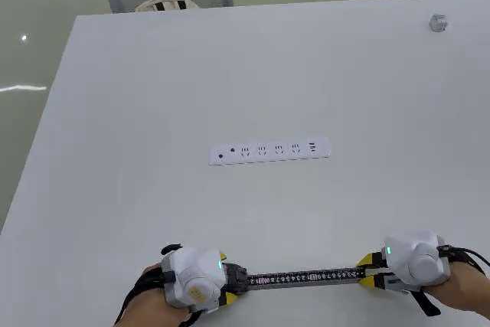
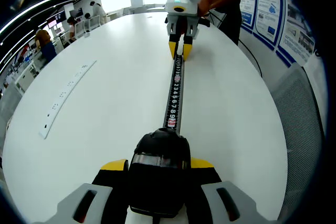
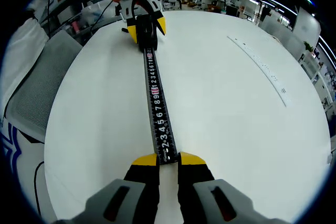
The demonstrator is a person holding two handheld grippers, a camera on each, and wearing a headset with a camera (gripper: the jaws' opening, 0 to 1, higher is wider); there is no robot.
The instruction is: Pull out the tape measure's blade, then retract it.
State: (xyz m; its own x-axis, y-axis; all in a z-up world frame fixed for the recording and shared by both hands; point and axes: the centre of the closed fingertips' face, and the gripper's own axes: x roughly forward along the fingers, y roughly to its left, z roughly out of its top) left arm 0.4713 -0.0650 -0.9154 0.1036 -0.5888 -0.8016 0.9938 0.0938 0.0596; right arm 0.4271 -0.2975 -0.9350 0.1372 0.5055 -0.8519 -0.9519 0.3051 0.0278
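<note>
The smooth, matte white tabletop (image 1: 230,74) carries a flat, rectangular white power strip (image 1: 269,150). At 6 o'clock from the strip, near the tabletop's close edge, lies the tape measure (image 1: 237,278). Its rounded, glossy black case (image 2: 160,174) is clamped between the yellow-tipped fingers (image 2: 113,164) of the left gripper (image 1: 227,276). The thin, dark blade (image 1: 306,276), printed with pale numerals, runs flat and straight from the case toward 3 o'clock. There the right gripper (image 1: 366,271) has its fingers (image 3: 144,161) pinched on the blade's tip.
</note>
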